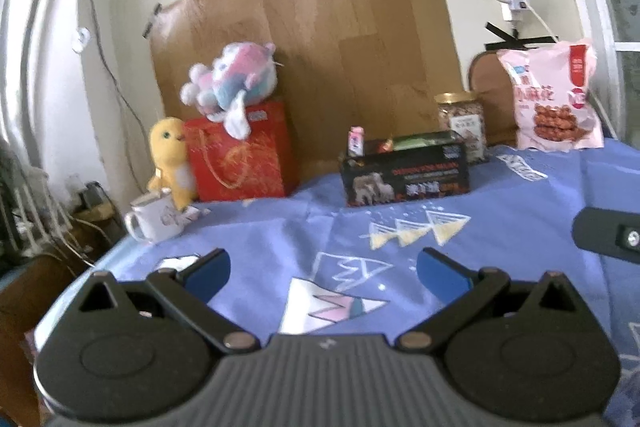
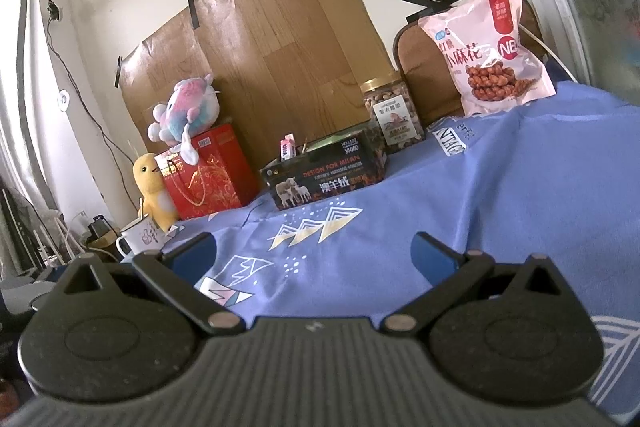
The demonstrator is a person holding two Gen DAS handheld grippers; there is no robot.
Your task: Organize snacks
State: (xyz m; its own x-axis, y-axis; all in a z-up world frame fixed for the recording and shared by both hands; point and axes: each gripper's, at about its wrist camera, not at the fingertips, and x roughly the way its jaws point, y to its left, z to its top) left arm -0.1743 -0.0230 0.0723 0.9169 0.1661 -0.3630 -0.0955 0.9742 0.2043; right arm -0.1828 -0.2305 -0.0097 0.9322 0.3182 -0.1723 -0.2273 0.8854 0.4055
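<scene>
Held left gripper (image 1: 323,269) and right gripper (image 2: 314,253) wide, empty, low over blue cloth (image 2: 500,187). Snacks far ahead: pink snack bag (image 2: 490,55) leaned upright, nut jar (image 2: 392,115) beside black box (image 2: 326,173), probably collection place.

yellow plush (image 1: 170,157) | red gift bag (image 1: 240,159) | mug (image 1: 154,218) | blue tablecloth (image 1: 520,227)

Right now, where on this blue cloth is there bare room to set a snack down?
The blue cloth is bare in front of the black box and out to the right below the pink snack bag. It is crowded along the wall: nut jar, black box, red gift bag, yellow plush and mug.
</scene>
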